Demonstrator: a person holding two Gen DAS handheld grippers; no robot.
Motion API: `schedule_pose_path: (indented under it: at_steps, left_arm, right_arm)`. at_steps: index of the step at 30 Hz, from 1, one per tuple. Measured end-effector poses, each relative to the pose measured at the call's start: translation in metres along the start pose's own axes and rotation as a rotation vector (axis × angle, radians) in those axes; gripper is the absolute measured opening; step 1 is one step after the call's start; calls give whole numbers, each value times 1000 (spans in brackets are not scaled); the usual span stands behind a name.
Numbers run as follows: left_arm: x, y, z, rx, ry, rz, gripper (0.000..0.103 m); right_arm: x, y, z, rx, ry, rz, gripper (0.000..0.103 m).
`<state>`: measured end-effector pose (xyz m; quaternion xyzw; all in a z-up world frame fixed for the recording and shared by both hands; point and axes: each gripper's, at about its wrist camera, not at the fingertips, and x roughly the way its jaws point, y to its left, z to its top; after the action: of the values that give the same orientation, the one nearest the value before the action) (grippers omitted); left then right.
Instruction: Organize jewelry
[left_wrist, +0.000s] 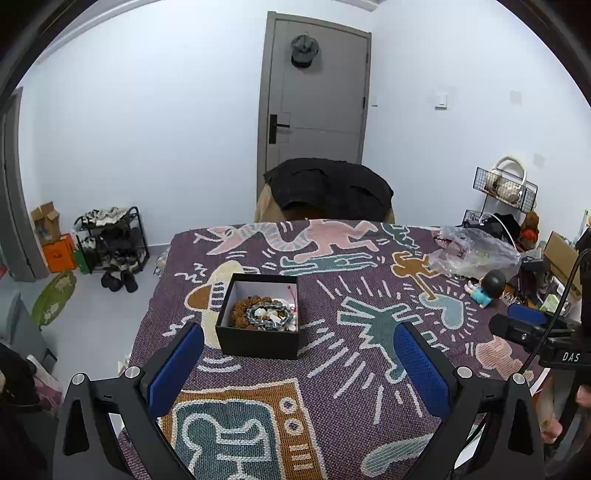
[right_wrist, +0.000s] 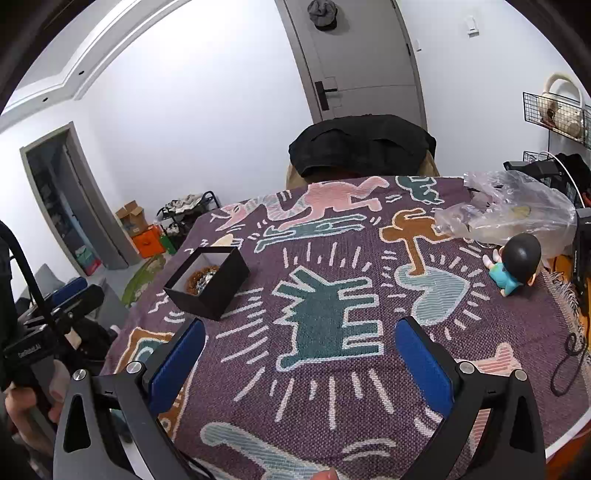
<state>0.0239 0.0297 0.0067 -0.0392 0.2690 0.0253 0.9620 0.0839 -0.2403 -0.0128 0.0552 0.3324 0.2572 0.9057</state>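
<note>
Progress: looks near the end, or at least between steps. All jewelry in view sits inside the box (left_wrist: 258, 321); none lies loose on the cloth (left_wrist: 351, 369) as far as either view shows. Whether more pieces wait inside the plastic bag (left_wrist: 476, 254) cannot be told; its contents are too blurred. No lid in view, so closing the box, if wanted, is not done.

Box: small, square, black outside, white-lined, open top. It stands upright on the desk's left half, just ahead of the left gripper (left_wrist: 299, 365) and well left of the right gripper (right_wrist: 301, 363).

Contents: a brown beaded bracelet (left_wrist: 240, 308) coiled at the left of the pile, a blue-grey beaded bracelet (left_wrist: 255, 318) on top of it, pale white and cream pieces (left_wrist: 271, 314) in the middle. A thin red cord (left_wrist: 293, 295) runs up the right inner wall. The pieces overlap in one heap; no dividers visible, so sorting within the box is not evident.

Grippers: the left stands wide apart and empty, clear of the box. The right is likewise spread wide, empty, over bare cloth.

Other: a figurine (right_wrist: 513, 264) lies near the bag at the desk's right, apart from the box.
</note>
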Motion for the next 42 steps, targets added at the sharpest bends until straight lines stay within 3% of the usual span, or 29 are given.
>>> schedule_pose_path:
  at_steps: [42]
  left_arm:
    - [-3, 1, -3, -13, 1, -11, 103]
  right_arm:
    - [1, 3, -1, -5, -8, 21, 103]
